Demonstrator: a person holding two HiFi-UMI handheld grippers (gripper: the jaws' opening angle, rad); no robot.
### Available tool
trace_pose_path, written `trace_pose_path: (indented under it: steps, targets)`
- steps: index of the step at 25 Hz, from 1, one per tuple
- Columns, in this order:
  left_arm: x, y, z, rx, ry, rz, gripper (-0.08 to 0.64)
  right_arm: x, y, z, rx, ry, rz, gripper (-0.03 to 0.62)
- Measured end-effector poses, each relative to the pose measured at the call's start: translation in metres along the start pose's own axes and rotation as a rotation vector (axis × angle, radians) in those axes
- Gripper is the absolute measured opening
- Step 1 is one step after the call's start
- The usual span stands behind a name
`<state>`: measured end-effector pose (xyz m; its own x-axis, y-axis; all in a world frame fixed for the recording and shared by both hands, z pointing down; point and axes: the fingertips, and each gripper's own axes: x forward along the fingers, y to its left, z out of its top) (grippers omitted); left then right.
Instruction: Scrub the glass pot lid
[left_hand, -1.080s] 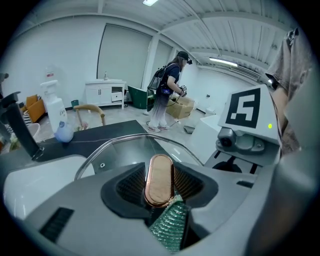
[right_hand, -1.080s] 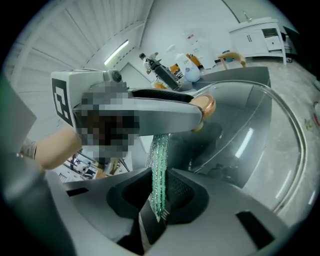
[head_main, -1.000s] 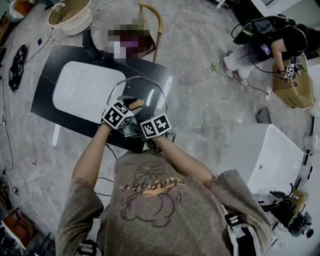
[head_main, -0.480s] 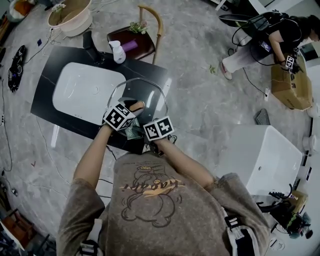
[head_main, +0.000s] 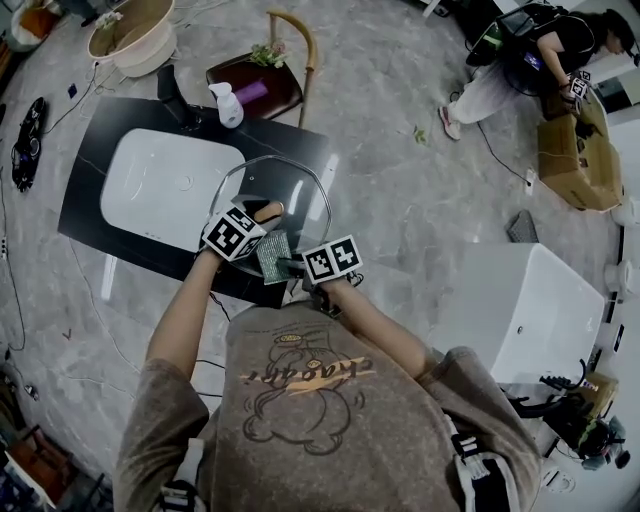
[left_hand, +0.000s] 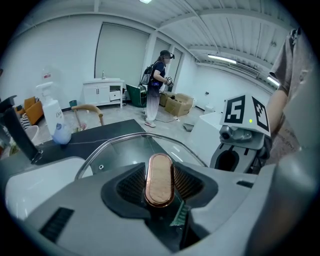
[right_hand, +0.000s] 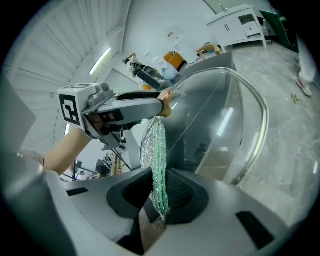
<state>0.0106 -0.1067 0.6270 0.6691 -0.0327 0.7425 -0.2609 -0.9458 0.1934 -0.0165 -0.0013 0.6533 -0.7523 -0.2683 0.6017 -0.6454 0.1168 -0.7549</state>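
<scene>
The glass pot lid (head_main: 285, 190) stands tilted over the dark counter, right of the sink. My left gripper (head_main: 258, 222) is shut on the lid's wooden handle (left_hand: 159, 179), which fills the gap between its jaws. In the left gripper view the lid's glass (left_hand: 127, 150) spreads out beyond the handle. My right gripper (head_main: 298, 264) is shut on a green and silver scrub pad (right_hand: 156, 155), which stands on edge right beside the lid's glass (right_hand: 220, 115); I cannot tell whether it touches. The pad (head_main: 273, 257) shows between the two marker cubes in the head view.
A white sink basin (head_main: 165, 185) is set in the dark counter (head_main: 85, 160). A spray bottle (head_main: 226, 104) and a wooden chair (head_main: 262, 80) stand behind it. A white cabinet (head_main: 530, 310) is at the right. A person (head_main: 530, 55) and a cardboard box (head_main: 580, 150) are far right.
My right gripper has drawn a little to the right and the scrub pad now shows between the two cubes. The left gripper still holds the lid by its handle.
</scene>
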Motion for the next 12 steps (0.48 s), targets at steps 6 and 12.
trace_pose_path:
  steps: [6, 12]
  targets:
    - [0.001, 0.0, 0.0, 0.002, 0.001, -0.003, 0.178, -0.017, -0.018, 0.004, 0.011, -0.036, -0.038, 0.089]
    - [0.002, 0.0, -0.001, 0.002, 0.004, -0.008, 0.178, -0.03, -0.03, 0.023, -0.048, -0.032, -0.073, 0.089]
